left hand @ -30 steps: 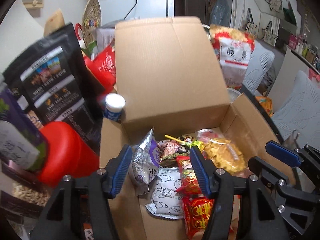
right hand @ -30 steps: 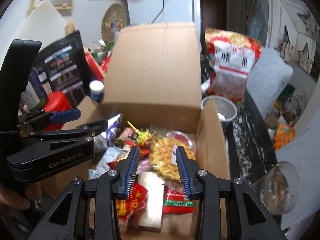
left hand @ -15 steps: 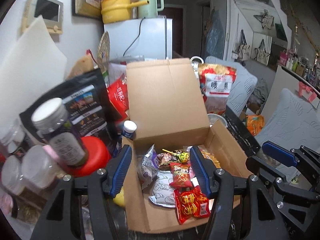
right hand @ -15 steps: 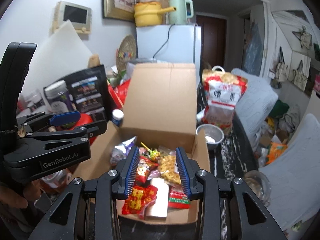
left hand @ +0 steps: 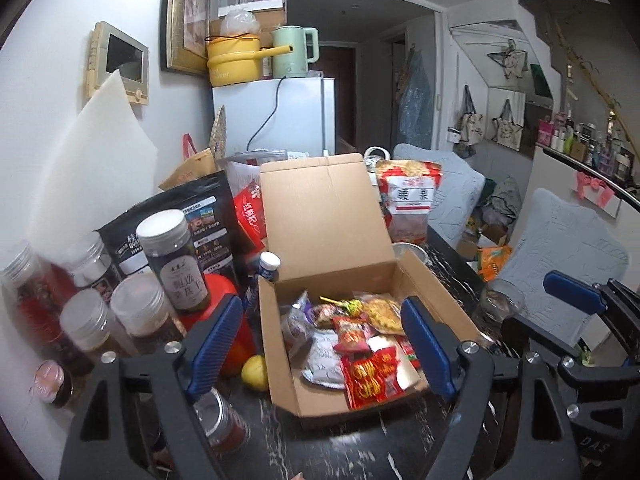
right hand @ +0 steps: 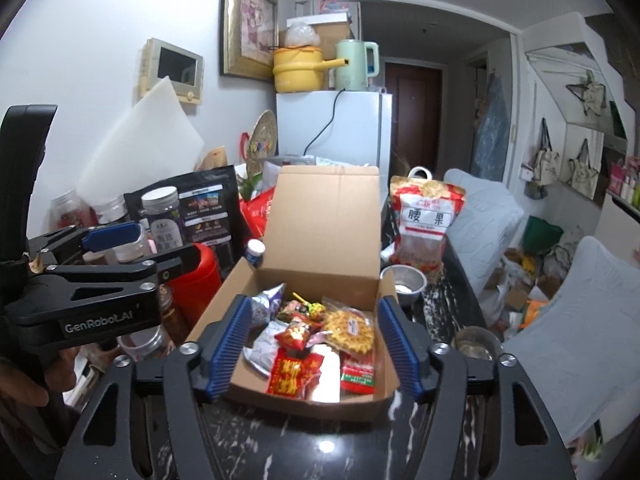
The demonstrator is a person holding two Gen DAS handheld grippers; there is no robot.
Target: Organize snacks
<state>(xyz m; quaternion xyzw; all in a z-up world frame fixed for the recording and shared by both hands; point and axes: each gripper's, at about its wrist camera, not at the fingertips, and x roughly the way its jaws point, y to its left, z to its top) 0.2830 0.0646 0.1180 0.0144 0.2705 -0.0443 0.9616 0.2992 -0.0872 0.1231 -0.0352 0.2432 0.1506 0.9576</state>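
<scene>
**Empty Jaws Over a Full Box**

The cardboard box (right hand: 316, 264) sits on the dark surface (right hand: 320, 440), lid flap upright at the far side, long axis running away from us. Left gripper (left hand: 320, 344) and right gripper (right hand: 314, 344) are both opening, holding nothing. Crowded jars (left hand: 172, 256) beside it could topple if bumped.

Dark marbled table (right hand: 320, 432) under snack box (right hand: 256, 292), jars (left hand: 84, 320)

Left gripper (left hand: 320, 344) and right gripper (right hand: 316, 344): jaws opening, empty.
</scene>
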